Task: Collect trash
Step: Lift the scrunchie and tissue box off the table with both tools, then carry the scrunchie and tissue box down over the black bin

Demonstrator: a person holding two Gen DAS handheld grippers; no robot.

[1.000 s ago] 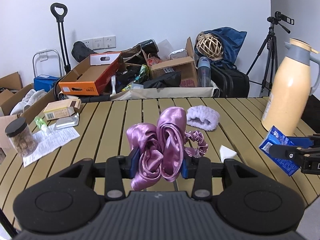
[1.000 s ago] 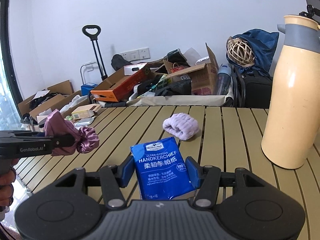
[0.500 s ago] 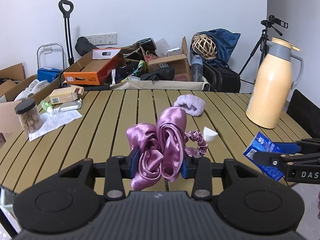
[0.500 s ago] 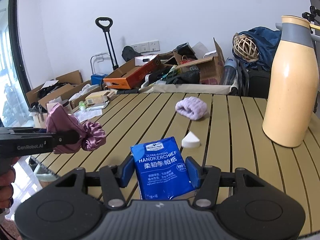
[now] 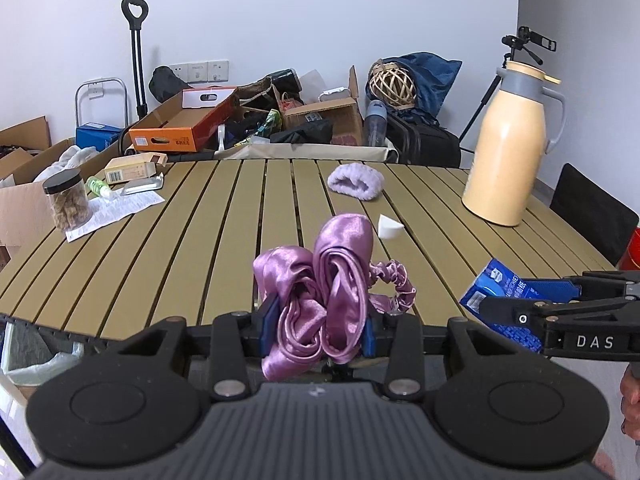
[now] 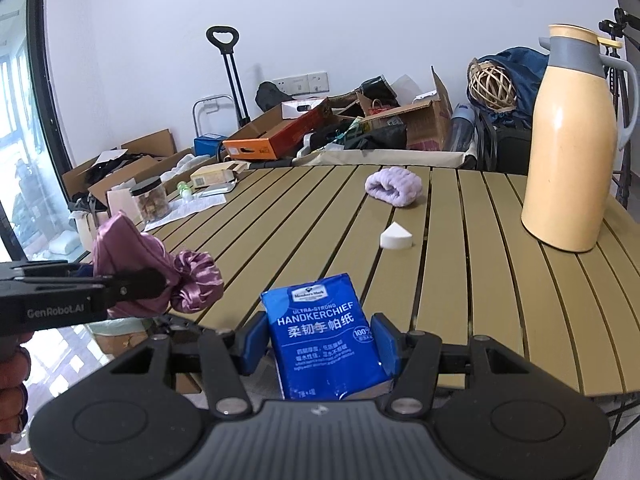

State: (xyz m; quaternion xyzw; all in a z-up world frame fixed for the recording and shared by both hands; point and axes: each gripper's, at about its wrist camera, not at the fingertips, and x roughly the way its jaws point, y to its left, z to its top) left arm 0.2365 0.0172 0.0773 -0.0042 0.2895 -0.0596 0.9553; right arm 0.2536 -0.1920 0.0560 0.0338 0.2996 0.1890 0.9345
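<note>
My left gripper [image 5: 318, 330] is shut on a bunched purple satin scrunchie [image 5: 328, 284], held above the near edge of the slatted table [image 5: 200, 240]. From the right wrist view the same scrunchie [image 6: 160, 268] shows at the left in the left gripper [image 6: 156, 280]. My right gripper [image 6: 320, 344] is shut on a blue handkerchief tissue pack [image 6: 324, 340], also over the near table edge. The left wrist view shows that pack [image 5: 504, 300] at the right, in the right gripper [image 5: 484, 304]. A white sponge wedge [image 5: 390, 227] and a lilac fuzzy headband [image 5: 355, 180] lie on the table.
A tall cream thermos [image 5: 514, 148] stands at the table's right. A jar of snacks [image 5: 68, 200], a paper sheet [image 5: 120, 208] and a small box [image 5: 134, 167] sit at the left. Cardboard boxes and bags [image 5: 280, 120] crowd the floor behind. A lined bin [image 5: 36, 360] sits below the left edge.
Both grippers have pulled back toward the near edge of the table, each still holding its item. The table edge and the bin below have come into view.
</note>
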